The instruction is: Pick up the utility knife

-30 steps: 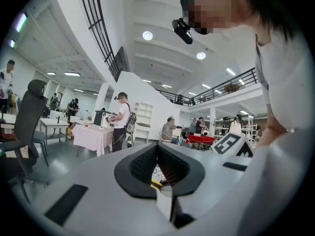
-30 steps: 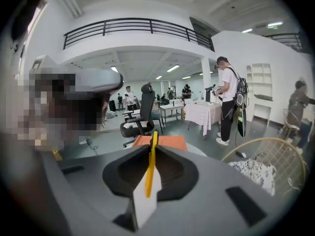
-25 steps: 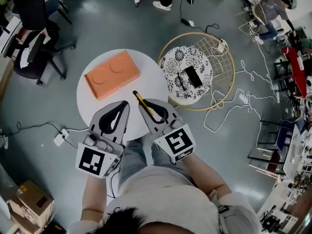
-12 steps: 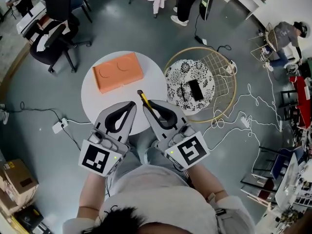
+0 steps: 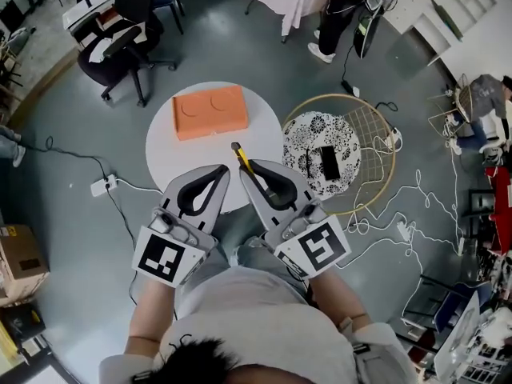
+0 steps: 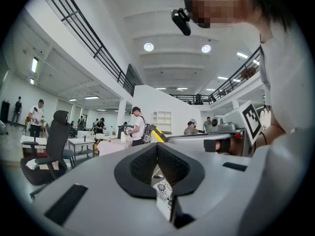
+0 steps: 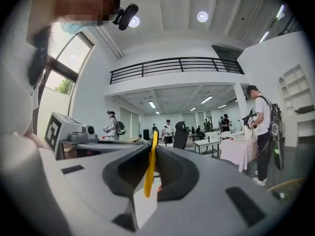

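While my right hand-held gripper pinches the thin yellow utility knife over the near right of the white surface, the left hand-held gripper closed on nothing, I judge any tilt could let the blade-thin handle slide free.

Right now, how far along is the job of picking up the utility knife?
Done: the right tool is shut on the yellow utility knife, whose tip sticks out past the jaws. In hand: the knife is held in the air; the right gripper view shows the room behind it, not the white table. The left tool is shut and empty. Left: nothing visible; the pick-up looks complete.
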Tool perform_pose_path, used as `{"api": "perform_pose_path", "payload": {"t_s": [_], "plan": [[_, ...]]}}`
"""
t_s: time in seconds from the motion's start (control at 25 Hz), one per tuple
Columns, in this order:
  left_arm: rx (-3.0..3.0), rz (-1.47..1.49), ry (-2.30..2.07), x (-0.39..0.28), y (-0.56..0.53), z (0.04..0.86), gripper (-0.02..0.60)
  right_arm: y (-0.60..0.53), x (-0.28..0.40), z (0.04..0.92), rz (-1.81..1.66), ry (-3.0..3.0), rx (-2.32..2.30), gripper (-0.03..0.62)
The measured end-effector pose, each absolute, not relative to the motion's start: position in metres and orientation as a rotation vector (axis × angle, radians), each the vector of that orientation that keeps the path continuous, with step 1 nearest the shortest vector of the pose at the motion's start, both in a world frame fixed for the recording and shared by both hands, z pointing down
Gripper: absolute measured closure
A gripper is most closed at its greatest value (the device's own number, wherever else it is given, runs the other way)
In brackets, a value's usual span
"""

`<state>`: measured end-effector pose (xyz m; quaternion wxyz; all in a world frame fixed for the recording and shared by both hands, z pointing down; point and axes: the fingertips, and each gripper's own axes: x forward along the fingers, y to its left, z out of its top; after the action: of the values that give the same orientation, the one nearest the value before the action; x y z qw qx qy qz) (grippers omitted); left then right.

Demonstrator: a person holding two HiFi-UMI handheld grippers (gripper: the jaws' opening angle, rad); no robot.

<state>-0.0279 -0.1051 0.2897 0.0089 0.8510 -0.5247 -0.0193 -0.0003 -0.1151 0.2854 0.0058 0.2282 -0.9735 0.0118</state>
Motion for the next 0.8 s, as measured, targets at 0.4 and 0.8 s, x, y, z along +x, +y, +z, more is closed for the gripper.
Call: {"api": "perform_pose_path", "payload": {"t_s": [0.4,0.8], "plan": [[2.605,-0.058,-1.748,-0.037,-0.087,0.284,0.571,-0.103,-0.008,0.278,0.043,-3.112,0.592,0.545],[2.619,-0.057,-1.749,-0.036,-0.090,0.279,0.571,-0.100,-0.009,0.271,0.020,-3.128,0.572,0.545]]}}
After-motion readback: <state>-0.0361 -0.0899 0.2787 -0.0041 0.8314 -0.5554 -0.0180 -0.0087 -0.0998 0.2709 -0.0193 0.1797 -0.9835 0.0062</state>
